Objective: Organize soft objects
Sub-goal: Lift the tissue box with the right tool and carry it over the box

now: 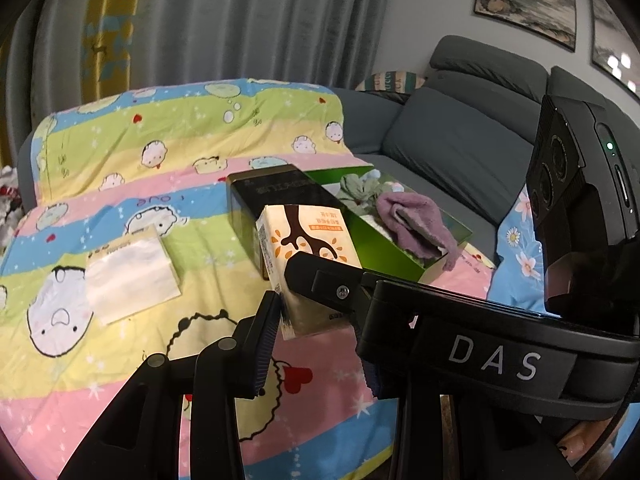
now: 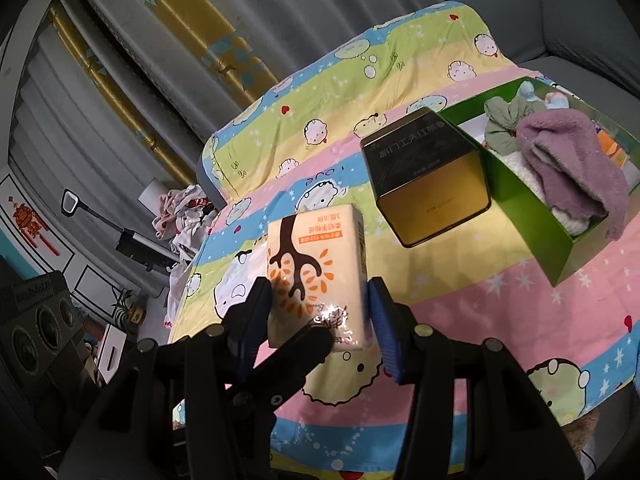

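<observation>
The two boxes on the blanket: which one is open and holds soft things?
The green box, the one on the right. It has no lid on, and a purple towel lies inside. The black and gold box beside it is closed.

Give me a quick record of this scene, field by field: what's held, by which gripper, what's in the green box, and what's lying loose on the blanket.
held item: tissue pack, lifted above the blanket
right gripper: clamped on the pack's sides
left gripper: clamped on the same pack
green box: open, holds a purple towel, a white cloth under it, a grey-green cloth
beside box: black and gold tin, touching the box wall
loose on blanket: flat white packet
</observation>
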`<state>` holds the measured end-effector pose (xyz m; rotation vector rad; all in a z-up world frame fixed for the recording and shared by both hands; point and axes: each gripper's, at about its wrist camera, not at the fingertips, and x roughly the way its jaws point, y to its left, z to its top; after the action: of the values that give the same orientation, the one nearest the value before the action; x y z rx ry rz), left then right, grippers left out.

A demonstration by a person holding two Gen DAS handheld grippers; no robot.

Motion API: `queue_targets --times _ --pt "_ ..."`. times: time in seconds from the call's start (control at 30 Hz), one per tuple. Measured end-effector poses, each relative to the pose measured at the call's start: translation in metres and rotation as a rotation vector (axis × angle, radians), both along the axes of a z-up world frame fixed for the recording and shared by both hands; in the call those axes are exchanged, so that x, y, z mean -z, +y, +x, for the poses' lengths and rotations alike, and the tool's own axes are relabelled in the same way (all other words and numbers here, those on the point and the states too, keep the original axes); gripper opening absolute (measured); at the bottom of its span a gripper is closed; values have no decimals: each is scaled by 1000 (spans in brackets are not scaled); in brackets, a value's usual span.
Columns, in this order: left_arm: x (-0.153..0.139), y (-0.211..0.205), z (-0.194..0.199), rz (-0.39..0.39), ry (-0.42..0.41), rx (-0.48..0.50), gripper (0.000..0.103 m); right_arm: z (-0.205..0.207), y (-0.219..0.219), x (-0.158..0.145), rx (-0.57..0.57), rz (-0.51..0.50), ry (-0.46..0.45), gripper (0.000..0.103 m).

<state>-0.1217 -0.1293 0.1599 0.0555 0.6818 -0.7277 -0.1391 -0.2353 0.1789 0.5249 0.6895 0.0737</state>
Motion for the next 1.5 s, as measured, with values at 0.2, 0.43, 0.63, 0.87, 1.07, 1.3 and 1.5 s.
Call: queue_targets --times 0.2,0.43,0.63,0.87,1.07,1.3,1.5 --pt "-6 -4 -6 -10 -38 17 37 -9 -3 -8 23 -7 -29 49" --pt "-11 -11 -12 -27 -56 40 37 -18 -6 -16 54 -24 -52 49" --pt "-14 -19 -15 -15 -81 54 37 -23 -11 -18 72 -31 -65 49" --pt "-16 -27 -19 -13 -98 73 37 -29 -17 -20 85 -34 -76 50" --pt "-17 -34 -20 -14 -106 92 37 -33 -24 -22 107 -31 -83 50" --pt "-17 -42 -18 -26 -99 111 37 -37 -32 -24 133 -35 -86 50" --pt "-17 -50 -19 -26 -99 128 37 -39 -39 -25 152 -35 -87 50"
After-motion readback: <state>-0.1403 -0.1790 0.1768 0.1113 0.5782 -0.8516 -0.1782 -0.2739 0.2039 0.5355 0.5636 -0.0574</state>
